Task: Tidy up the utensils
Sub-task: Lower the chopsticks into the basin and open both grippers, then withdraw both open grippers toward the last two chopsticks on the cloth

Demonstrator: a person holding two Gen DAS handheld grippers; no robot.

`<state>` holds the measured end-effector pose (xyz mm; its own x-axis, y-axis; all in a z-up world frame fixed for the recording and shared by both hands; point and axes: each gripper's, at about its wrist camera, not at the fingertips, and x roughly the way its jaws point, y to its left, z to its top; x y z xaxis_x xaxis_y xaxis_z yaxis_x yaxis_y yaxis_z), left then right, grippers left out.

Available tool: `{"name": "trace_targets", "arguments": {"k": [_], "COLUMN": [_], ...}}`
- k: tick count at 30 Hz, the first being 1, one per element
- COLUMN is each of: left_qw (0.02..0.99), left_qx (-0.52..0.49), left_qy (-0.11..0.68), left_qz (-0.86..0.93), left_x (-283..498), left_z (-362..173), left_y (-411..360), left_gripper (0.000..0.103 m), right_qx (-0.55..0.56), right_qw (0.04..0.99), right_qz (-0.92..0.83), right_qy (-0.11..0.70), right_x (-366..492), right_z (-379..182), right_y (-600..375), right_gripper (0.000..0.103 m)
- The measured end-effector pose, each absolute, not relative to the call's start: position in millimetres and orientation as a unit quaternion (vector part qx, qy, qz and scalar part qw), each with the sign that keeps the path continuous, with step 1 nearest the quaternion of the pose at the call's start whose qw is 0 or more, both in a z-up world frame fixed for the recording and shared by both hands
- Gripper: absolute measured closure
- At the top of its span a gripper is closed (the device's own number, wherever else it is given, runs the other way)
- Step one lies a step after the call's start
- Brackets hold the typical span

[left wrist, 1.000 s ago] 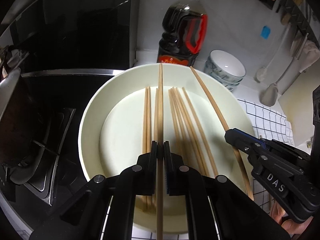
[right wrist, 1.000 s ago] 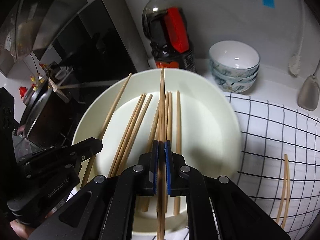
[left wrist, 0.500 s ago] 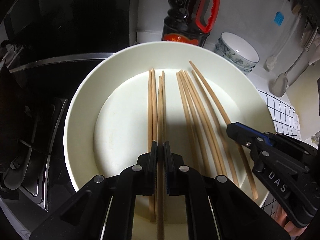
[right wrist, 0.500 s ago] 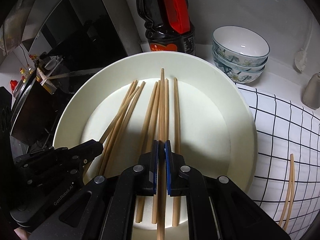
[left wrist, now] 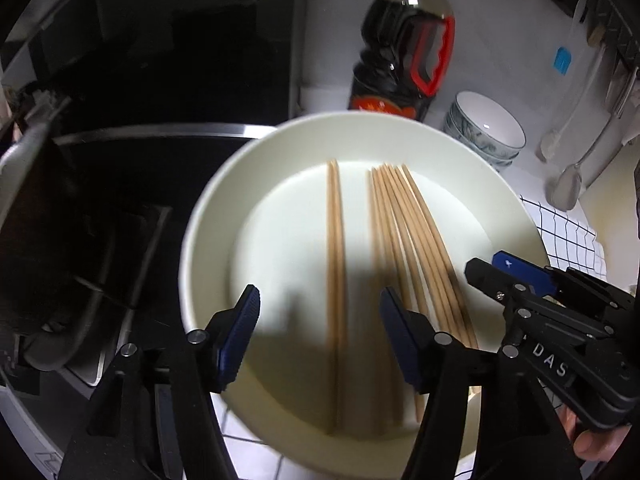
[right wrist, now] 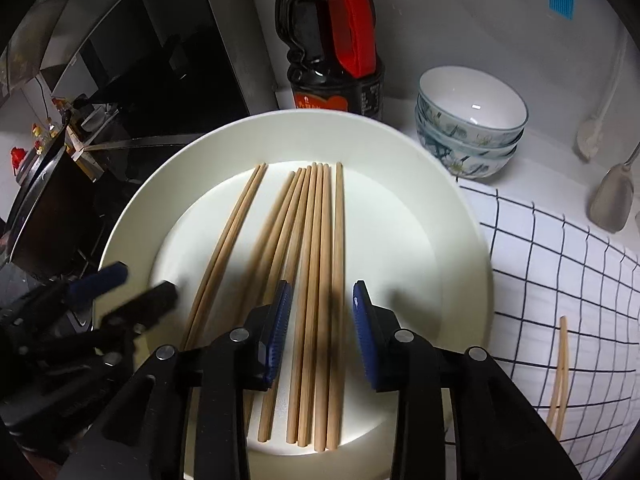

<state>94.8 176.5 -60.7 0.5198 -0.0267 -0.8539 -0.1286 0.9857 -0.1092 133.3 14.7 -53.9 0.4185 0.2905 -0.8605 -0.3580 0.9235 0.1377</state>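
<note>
Several wooden chopsticks lie on a cream plate [left wrist: 208, 220]. In the left wrist view a pair of chopsticks [left wrist: 335, 260] lies between and below the fingers of my left gripper [left wrist: 320, 316], whose jaws are opening and touch nothing. A bundle of chopsticks [left wrist: 408, 240] lies to its right, with my right gripper [left wrist: 486, 264] over its near end. In the right wrist view my right gripper [right wrist: 320, 304] is opening above that bundle [right wrist: 316, 220], pads clear of the sticks. The left gripper [right wrist: 144, 280] shows blurred at the plate's [right wrist: 460, 240] left rim.
A dark sauce bottle [right wrist: 332, 40] with a red handle stands behind the plate, stacked bowls [right wrist: 468, 120] to its right. Two more chopsticks [right wrist: 562, 368] lie on the checked cloth [right wrist: 560, 260]. A black stove [left wrist: 100, 200] is on the left; ladles [right wrist: 612, 196] hang at the right wall.
Both grippers were shut on a chopstick each; both have now let go and stand open. The released sticks lie on the plate with the others.
</note>
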Motion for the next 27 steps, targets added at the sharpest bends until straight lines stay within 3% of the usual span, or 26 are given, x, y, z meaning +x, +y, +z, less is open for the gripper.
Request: {"name": "trace_targets", "arguments": {"k": [8, 27], "left_qw": [0.87, 0.87], "left_qx": [-0.1, -0.11], "left_qy": [0.481, 0.475], "left_qz": [0.05, 0.066], "left_x": [79.4, 56.0], "left_z": [-47.6, -38.5], "left_y": [191.9, 189.5], "left_gripper": [0.019, 0.014], "right_qx": [-0.036, -0.034], "right_qw": [0.848, 0.86], "right_qz": [0.196, 0.184], "right_qy": [0.491, 0.475], "right_x": [123.0, 97.1], "right_z": [-43.7, -18.3], "right_y": [14.7, -6.3], "right_gripper": [0.058, 0.048]}}
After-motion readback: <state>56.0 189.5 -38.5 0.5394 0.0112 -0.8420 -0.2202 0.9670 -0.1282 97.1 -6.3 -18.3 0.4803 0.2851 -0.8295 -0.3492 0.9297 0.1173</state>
